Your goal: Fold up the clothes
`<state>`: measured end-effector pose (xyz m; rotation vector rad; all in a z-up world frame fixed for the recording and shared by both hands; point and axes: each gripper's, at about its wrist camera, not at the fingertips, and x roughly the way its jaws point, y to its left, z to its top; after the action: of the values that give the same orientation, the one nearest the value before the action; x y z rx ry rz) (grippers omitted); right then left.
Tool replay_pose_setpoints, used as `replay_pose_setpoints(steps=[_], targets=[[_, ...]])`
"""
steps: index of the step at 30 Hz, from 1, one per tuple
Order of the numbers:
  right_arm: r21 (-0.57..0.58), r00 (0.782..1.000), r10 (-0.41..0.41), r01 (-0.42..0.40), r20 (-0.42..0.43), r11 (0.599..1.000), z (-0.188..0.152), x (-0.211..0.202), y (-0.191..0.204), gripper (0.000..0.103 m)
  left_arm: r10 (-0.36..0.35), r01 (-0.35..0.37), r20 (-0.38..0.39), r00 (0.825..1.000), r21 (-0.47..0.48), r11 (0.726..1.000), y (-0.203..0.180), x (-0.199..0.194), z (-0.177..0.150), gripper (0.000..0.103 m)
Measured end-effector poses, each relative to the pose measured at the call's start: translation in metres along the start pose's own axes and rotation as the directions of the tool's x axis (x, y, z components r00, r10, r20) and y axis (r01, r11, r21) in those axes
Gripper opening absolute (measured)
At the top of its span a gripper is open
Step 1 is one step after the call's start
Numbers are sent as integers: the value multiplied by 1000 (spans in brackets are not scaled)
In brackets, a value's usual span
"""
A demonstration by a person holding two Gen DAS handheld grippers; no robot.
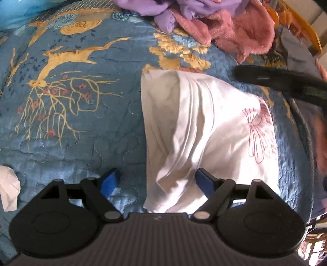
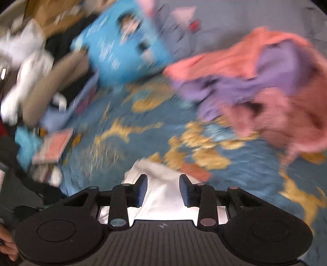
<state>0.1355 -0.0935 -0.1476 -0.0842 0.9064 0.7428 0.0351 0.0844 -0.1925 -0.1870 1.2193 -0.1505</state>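
Where the blue quilted bedspread stretches flat, its satin-like sheen and stitched puffs carry a printed pattern of gold deer, gold flowers and thin branches with small red blossoms. On it lies the white garment, a thin, soft cloth folded into a rough oblong, with long creases running down its length and a line drawing of a pink flower near its right edge. Its left edge is a straight, doubled fold; its near end bunches into loose wrinkles.

The left gripper hangs just over that near end, its blue-padded fingers spread wide, one over bare quilt and one over the cloth, with nothing pinched between them. The right gripper shows in its own blurred view with its fingers partly apart above the white cloth, the pads clear of it; in the left view it is only a dark smeared bar at the upper right.

Beyond the garment's far end sits a heap of fluffy pink fabric tangled with smooth lilac cloth. A crumpled white scrap lies at the quilt's left margin. Left of the garment a broad stretch of quilt is open; the right side is tighter, edged by a grey cable.
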Motion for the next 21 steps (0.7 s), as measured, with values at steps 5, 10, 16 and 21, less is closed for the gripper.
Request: replay_pose_setpoints(steps=[5, 10, 16, 21], targets=[[-42, 989, 30, -37, -148, 998, 7, 46, 11, 16, 17, -17, -14, 1000, 23, 1000, -2, 3, -3, 89], [1, 999, -46, 46, 23, 999, 14, 22, 14, 8, 22, -22, -15, 1000, 31, 999, -3, 3, -4, 90], [26, 991, -67, 64, 116, 998, 13, 17, 21, 8, 43, -42, -22, 999, 49, 998, -7, 5, -4, 90], [-93, 992, -116, 110, -57, 990, 17, 68, 32, 12, 78, -75, -26, 997, 92, 993, -15, 6, -6, 91]])
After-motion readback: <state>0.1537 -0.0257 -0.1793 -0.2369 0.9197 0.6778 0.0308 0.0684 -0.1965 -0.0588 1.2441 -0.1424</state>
